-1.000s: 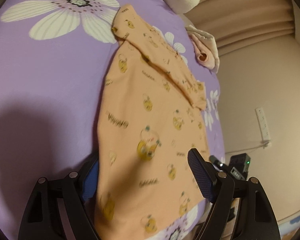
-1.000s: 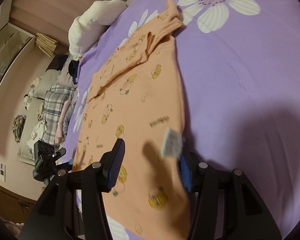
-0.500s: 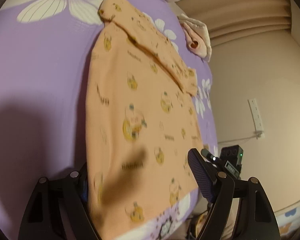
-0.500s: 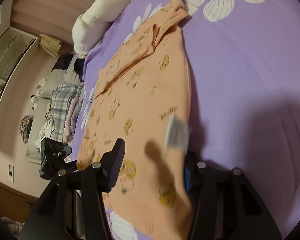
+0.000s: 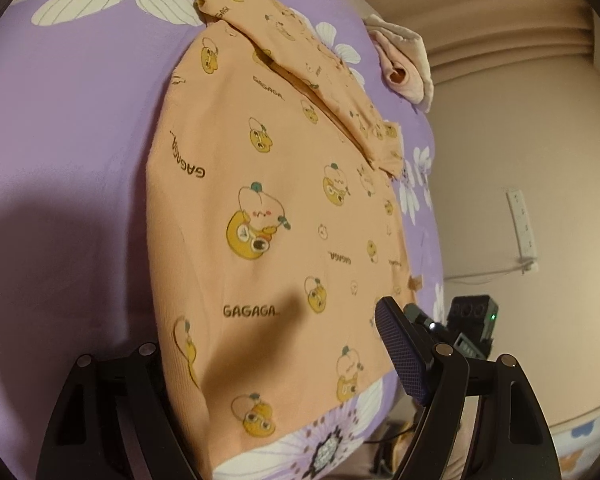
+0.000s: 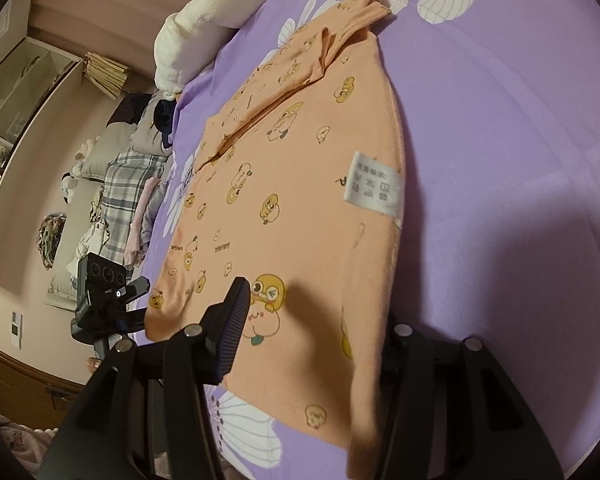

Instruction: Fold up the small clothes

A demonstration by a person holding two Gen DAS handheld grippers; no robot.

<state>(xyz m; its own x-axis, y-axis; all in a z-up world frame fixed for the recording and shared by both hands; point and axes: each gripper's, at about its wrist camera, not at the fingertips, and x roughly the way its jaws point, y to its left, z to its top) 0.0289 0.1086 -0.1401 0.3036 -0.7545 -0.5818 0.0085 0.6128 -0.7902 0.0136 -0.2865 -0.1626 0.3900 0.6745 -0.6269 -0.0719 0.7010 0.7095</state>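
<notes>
Peach-orange cotton top printed with yellow cartoon ducks and "GAGAGA" lettering (image 5: pixel 268 208) (image 6: pixel 300 200) lies flat on a lilac bedsheet with large white flowers (image 5: pixel 68 128) (image 6: pixel 500 100). Long axis runs away from both cameras: hem at the near end by the fingers, folded-over sleeve and neck part at the far end. White care label (image 6: pixel 374 182) sits on the cloth near its right edge.

Left gripper (image 5: pixel 268 364): fingers spread wide, straddling the near hem. Right-hand blue-padded finger (image 5: pixel 400 356) stands clear above the cloth; the other finger is hidden behind the raised fabric edge (contact cannot be judged).

Right gripper (image 6: pixel 312 328): also spread wide. Its ribbed pad (image 6: pixel 232 328) shows over the hem; the opposite finger is covered by the lifted corner of the top, so whether it touches is unclear.

Cream plush blanket (image 6: pixel 204 32) lies at the far end of the bed. Small pink-and-cream garment (image 5: pixel 404 68) rests just beyond the top. Both gripper bases are cut off by the frame bottom.
</notes>
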